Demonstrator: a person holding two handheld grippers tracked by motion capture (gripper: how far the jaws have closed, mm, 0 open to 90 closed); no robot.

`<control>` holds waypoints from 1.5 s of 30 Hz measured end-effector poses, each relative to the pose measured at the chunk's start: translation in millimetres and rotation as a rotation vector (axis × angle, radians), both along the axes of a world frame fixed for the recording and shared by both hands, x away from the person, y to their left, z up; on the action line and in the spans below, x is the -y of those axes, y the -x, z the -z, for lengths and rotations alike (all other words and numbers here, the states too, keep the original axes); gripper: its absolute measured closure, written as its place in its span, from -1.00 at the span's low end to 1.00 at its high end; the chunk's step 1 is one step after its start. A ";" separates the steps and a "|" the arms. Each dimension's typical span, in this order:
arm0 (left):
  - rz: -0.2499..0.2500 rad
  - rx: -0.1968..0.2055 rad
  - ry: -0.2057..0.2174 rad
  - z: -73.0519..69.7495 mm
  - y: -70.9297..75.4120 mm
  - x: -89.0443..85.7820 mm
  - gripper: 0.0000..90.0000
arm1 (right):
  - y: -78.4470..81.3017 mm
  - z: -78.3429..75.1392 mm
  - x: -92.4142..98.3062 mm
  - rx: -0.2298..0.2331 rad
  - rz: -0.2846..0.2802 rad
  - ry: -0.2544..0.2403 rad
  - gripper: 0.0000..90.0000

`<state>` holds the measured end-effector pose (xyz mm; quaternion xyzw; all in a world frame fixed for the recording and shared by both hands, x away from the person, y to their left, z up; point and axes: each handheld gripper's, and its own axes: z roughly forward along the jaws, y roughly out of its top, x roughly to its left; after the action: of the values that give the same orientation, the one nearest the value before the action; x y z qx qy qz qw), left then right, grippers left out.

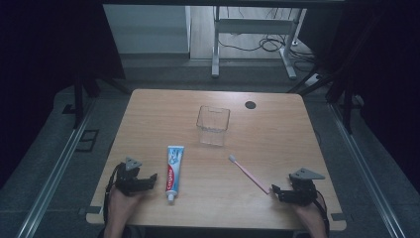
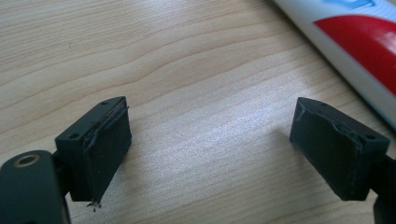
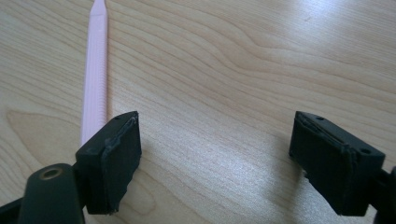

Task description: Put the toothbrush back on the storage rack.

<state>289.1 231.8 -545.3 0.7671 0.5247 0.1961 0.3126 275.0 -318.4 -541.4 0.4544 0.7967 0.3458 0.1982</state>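
The surface (image 1: 277, 134) is a pale wood-grain top with rounded corners and a small dark round cap (image 1: 250, 104) set near its far edge. Around it the room is dim: grey floor, metal rails along both sides, and beyond the far edge a white desk frame (image 1: 252, 34) with loose cables (image 1: 267, 44) on the floor.

From the high view, a clear plastic box (image 1: 213, 125) stands upright a little beyond the middle. A toothpaste tube (image 1: 173, 171) lies flat nearer the person, cap toward them, just beside the left gripper (image 1: 148, 179). A pink toothbrush (image 1: 248, 173) lies slantwise, its handle end close to the right gripper (image 1: 273, 190).

The gripper views add the close detail. In the left gripper view the fingers (image 2: 105, 144) stand wide apart over bare wood, gripping nothing, with the tube's red and white side (image 2: 355, 42) off to the upper right. In the right gripper view the fingers (image 3: 116, 158) are likewise spread and empty; the toothbrush handle (image 3: 95, 70) runs just outside one finger, not between them.
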 end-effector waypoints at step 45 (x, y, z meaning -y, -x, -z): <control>0.001 0.002 0.002 0.0 -0.7 0.1 -0.71 | 0.8 -8.5 3.1 -0.025 -0.043 -0.024 -0.34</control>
<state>289.8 231.7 -545.4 0.7670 0.5241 0.1961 0.3140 274.2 -321.4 -532.9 0.4437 0.8045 0.3538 0.1755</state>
